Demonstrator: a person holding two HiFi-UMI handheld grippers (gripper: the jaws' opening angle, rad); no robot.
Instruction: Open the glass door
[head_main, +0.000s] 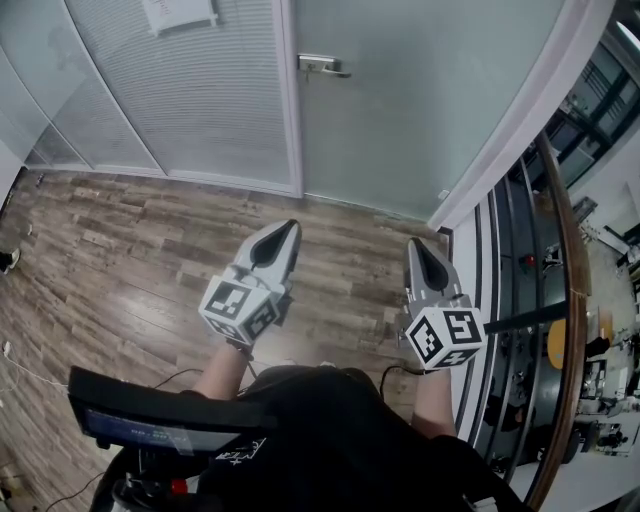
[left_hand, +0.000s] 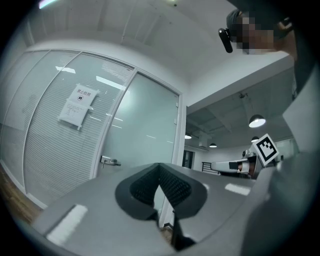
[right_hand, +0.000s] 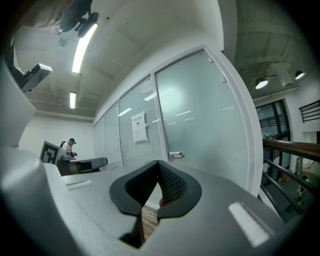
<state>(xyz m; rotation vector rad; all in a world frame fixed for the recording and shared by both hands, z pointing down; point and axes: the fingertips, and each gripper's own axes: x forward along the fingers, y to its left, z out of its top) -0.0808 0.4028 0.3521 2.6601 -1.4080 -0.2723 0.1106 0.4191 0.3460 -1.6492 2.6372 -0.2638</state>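
Frosted glass door (head_main: 400, 110), apparently closed, silver lever handle (head_main: 322, 66) at its left edge. My left gripper (head_main: 291, 227) and right gripper (head_main: 414, 244) face it, jaws together, holding nothing.

I see a wood-plank floor (head_main: 120, 260) running up to a frosted panel with fine horizontal slats (head_main: 190, 90). A paper notice (head_main: 180, 14) is stuck high on that panel. Along the floor's right edge a wooden handrail (head_main: 572, 300) curves over dark railing bars (head_main: 510, 300). A round pendant lamp (left_hand: 257, 120) and a strip light (right_hand: 84, 47) glow overhead.
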